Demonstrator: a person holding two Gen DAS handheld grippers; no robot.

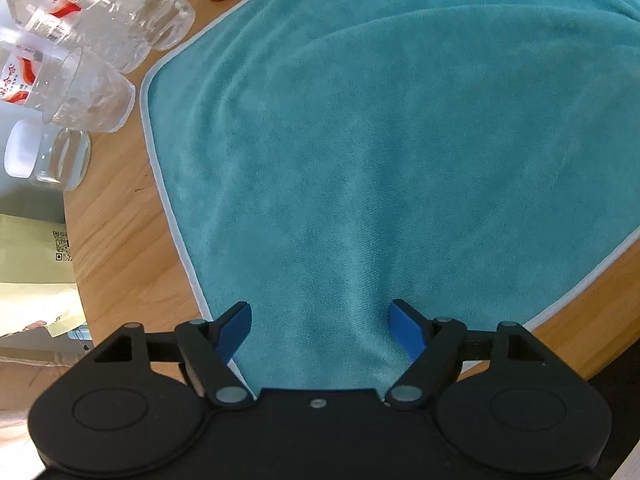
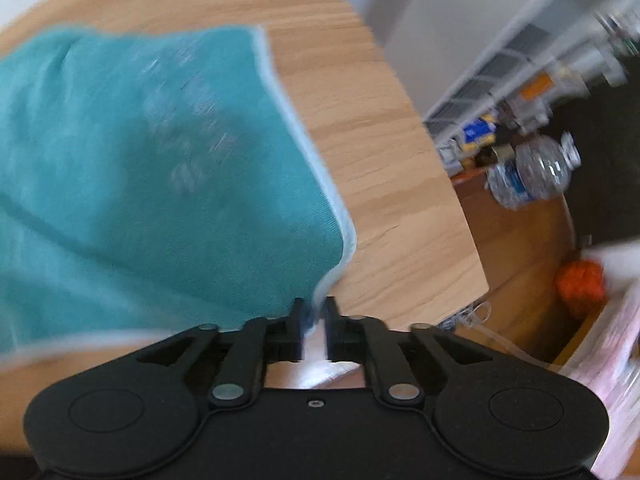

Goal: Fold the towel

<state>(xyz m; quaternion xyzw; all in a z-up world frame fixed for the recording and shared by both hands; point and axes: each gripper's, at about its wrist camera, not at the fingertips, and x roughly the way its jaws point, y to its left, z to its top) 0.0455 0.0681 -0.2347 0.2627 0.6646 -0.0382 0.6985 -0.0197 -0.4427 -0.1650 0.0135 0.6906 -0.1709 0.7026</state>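
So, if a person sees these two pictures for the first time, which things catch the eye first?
The big teal towel spread over the wooden table fills most of both views. The right tongs are shut on its white-edged corner, while the left tongs stand open over its near edge. Clear plastic bottles with red labels lie beside the towel's far left corner.

Left gripper (image 1: 320, 316): matte black body, two round housings with raised discs either side, a small screw dead centre behind the fingers. Silver pivot pins cap the black linkage arms, and its pads (image 1: 406, 330) are bright blue. Right gripper (image 2: 313, 322): same black shell, same silver pins, fingers (image 2: 297, 326) black.
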